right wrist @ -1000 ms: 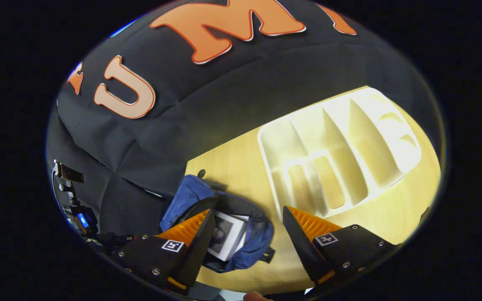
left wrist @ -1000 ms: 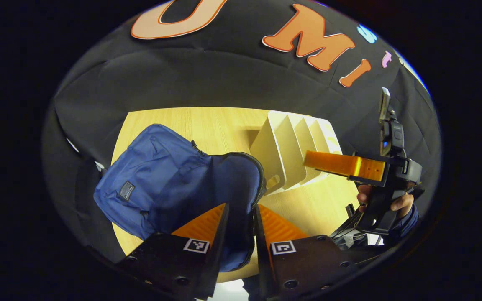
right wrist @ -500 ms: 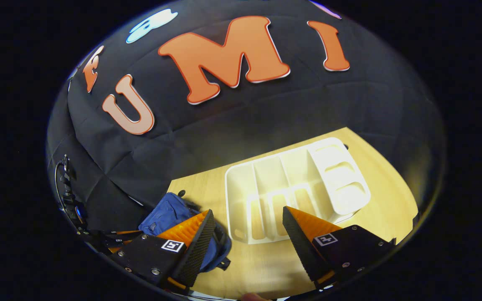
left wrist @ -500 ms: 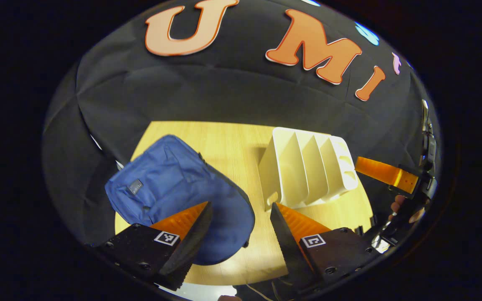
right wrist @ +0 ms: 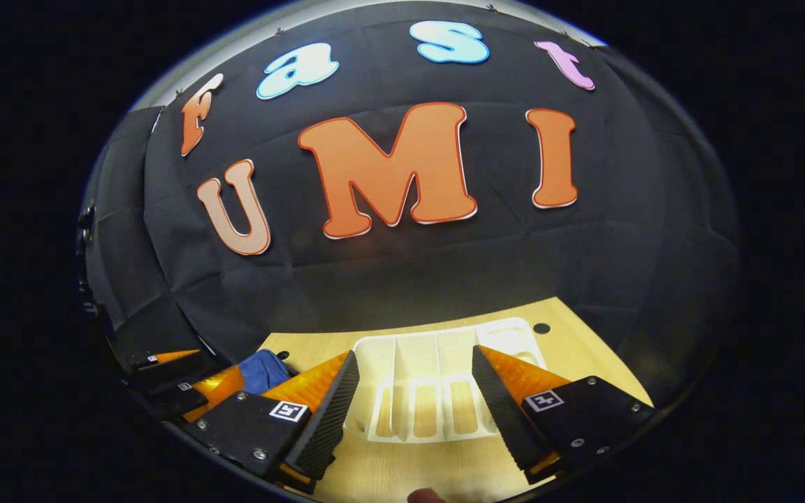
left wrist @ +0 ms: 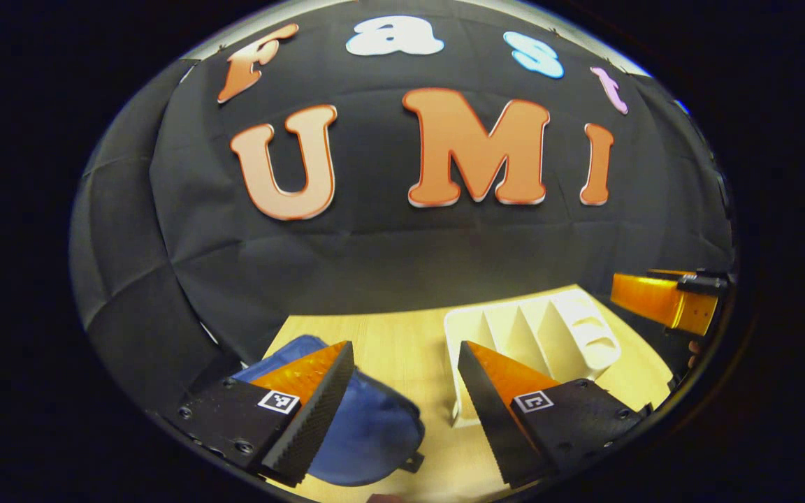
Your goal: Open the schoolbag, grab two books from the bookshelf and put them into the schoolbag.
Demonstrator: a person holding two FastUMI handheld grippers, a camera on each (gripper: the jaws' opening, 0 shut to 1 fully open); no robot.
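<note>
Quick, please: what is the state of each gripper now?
Left gripper: open, holding nothing.
Right gripper: open, holding nothing.

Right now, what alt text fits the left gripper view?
The left tool is open above a wooden table, with a blue schoolbag lower left and a white bookshelf to its right. The right tool shows at the right edge.

The schoolbag (left wrist: 374,433) is soft matt woven cloth. The bookshelf (right wrist: 437,391) looks like smooth moulded plastic with a slight sheen. The surface (left wrist: 388,342) shows pale wood grain, smooth and satin. The left tongs (left wrist: 402,419) have ridged, rough-looking fingers (left wrist: 312,419) on matt plates with metal screws.
</note>
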